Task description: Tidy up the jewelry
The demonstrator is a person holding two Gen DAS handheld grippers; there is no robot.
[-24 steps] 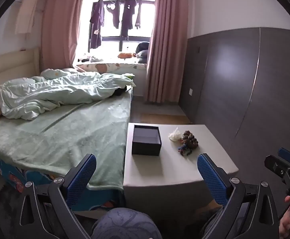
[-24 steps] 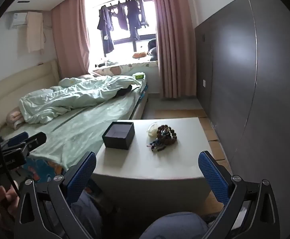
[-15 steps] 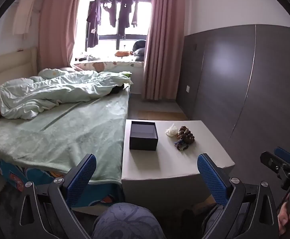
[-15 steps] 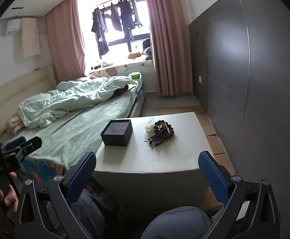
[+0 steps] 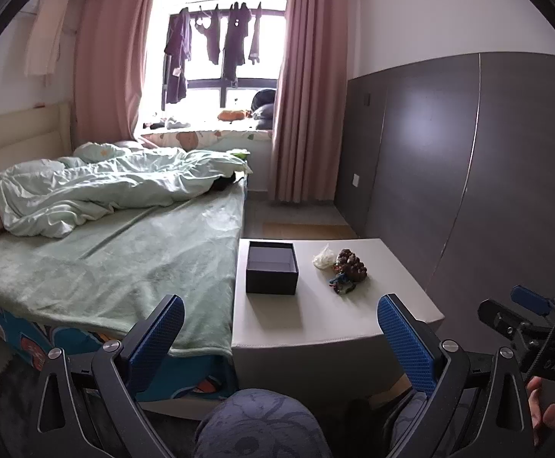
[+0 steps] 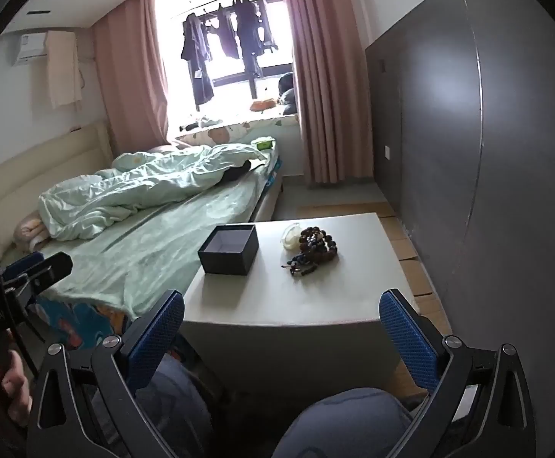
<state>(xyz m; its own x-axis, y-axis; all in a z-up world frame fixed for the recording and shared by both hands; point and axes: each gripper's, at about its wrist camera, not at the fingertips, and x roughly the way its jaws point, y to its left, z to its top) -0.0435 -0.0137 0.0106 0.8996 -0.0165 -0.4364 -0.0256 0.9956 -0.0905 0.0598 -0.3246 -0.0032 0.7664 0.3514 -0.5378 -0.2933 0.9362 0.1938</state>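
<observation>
A small open black box [image 5: 272, 268] [image 6: 228, 250] stands on a low white table [image 5: 331, 318] [image 6: 296, 297]. To its right lies a heap of jewelry: a brown bead bracelet [image 5: 350, 263] [image 6: 317, 244], a dark blue beaded piece [image 5: 341, 283] [image 6: 301, 264] and a pale whitish piece [image 5: 324, 258] [image 6: 289, 236]. My left gripper [image 5: 284, 330] is open and empty, held short of the table's near edge. My right gripper [image 6: 282, 326] is also open and empty, short of the near edge.
A bed [image 5: 105, 263] with a green sheet and rumpled duvet touches the table's left side. A grey wall panel [image 5: 468, 175] runs along the right. The person's knees [image 5: 258, 423] sit below the grippers. Pink curtains and a window are at the back.
Both grippers have drawn back and tilted a little, so the table and box sit slightly farther off in view. Both stay open, and nothing on the table has moved.
</observation>
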